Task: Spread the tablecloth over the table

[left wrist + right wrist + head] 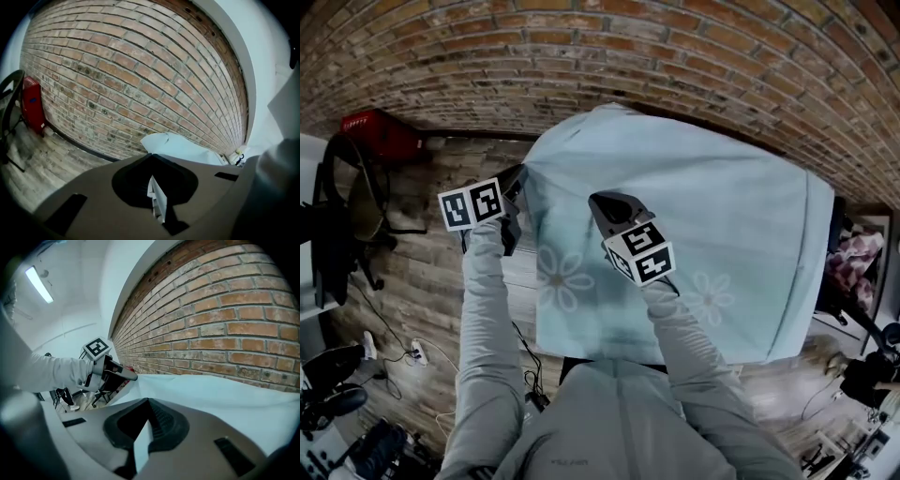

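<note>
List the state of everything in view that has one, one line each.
tablecloth: unfolded, spread wide toward the brick wall, near edge gripped in two places
left gripper: shut on tablecloth
right gripper: shut on tablecloth
chair: upright

Brick-walled room with a plank floor, as I see it from the rig.

A long brick wall (675, 47) runs across the far side of my head view. A dark baseboard (79, 145) sits at its foot, where it meets the grey-brown wood floor (422, 272). A red box (380, 131) stands against the wall at the left, with a black chair (347, 216) just beside it. A power strip (417, 353) and loose cables (525, 361) lie on the floor nearer me. In the right gripper view I see a white ceiling (84, 296) with a lit strip light (39, 284).
</note>
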Demonstrator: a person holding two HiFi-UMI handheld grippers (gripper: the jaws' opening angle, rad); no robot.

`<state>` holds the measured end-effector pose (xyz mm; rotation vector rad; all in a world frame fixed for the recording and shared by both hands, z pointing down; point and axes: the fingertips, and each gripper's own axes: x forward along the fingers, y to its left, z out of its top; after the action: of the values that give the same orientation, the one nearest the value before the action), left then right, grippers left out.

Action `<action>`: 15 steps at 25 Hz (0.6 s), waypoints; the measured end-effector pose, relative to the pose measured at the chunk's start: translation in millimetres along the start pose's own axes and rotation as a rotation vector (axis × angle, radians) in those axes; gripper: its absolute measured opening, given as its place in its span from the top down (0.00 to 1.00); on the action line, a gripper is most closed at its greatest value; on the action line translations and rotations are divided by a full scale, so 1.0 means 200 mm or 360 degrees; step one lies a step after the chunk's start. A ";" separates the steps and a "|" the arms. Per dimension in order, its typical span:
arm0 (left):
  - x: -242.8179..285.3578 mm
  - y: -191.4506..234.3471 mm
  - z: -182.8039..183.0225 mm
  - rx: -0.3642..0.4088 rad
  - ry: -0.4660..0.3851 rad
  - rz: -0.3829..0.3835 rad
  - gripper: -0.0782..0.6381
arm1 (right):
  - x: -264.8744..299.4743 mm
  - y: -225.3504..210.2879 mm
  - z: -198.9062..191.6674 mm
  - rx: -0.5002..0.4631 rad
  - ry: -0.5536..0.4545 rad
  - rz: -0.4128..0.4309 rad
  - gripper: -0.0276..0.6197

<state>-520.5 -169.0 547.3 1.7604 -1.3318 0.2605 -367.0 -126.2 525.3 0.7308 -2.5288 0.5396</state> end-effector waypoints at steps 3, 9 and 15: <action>0.01 0.10 0.01 0.0069 0.0074 0.0034 0.86 | 0.07 0.02 0.01 0.0052 -0.0008 0.0022 0.93; 0.03 0.28 -0.16 -0.0033 0.0152 0.0056 0.86 | 0.00 -0.18 -0.15 0.0161 0.0069 -0.0098 0.92; -0.04 0.35 -0.27 -0.0115 0.0150 0.0103 0.59 | -0.10 -0.25 -0.22 0.0227 0.0051 -0.0188 0.92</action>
<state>-565.4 -125.5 611.2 1.6273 -1.3161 0.3236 -309.8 -135.9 562.6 0.9096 -2.4182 0.6901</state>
